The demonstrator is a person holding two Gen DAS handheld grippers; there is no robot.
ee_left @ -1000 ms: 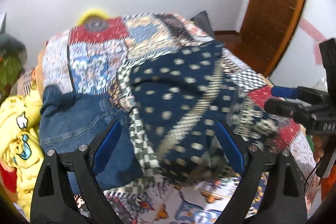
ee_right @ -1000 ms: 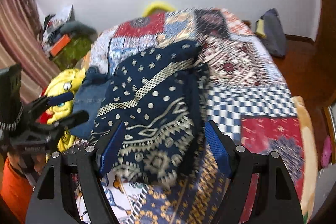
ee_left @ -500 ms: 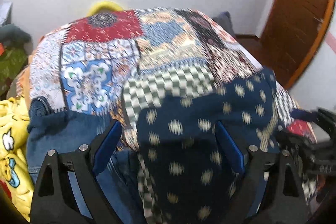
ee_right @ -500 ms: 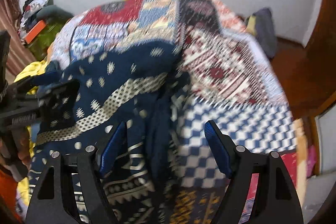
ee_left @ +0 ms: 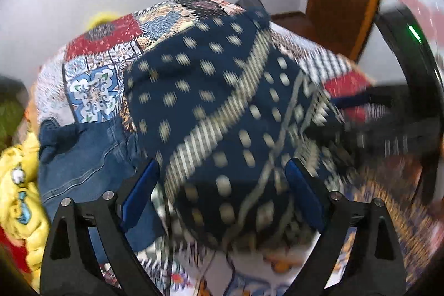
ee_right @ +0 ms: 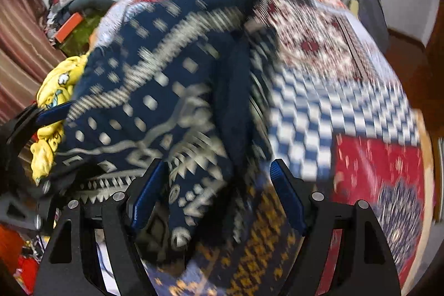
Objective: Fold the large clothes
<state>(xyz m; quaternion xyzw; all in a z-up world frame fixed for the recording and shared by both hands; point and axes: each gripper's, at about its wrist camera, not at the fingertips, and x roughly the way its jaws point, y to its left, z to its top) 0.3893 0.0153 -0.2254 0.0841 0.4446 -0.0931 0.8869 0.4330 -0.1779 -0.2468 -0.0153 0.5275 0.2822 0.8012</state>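
That navy cotton garment with cream dots and bands [ee_left: 222, 113] lies bunched near the bed's [ee_right: 347, 107] front edge. Looks soft, light, floppy; I'd grab corners or hem. Left gripper [ee_left: 222, 193] and right gripper [ee_right: 219, 190] fingers spread apart, gripping nothing.

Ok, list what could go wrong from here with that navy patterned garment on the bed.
1. The navy white-dotted garment lies bunched, with a dark fold down its middle; a grab now may lock in creases.
2. Blue denim jeans lie touching its edge, so the left claw, standing open, might pinch both.
3. The right claw, also open, hangs over garment and patchwork bedspread together and could catch the spread.
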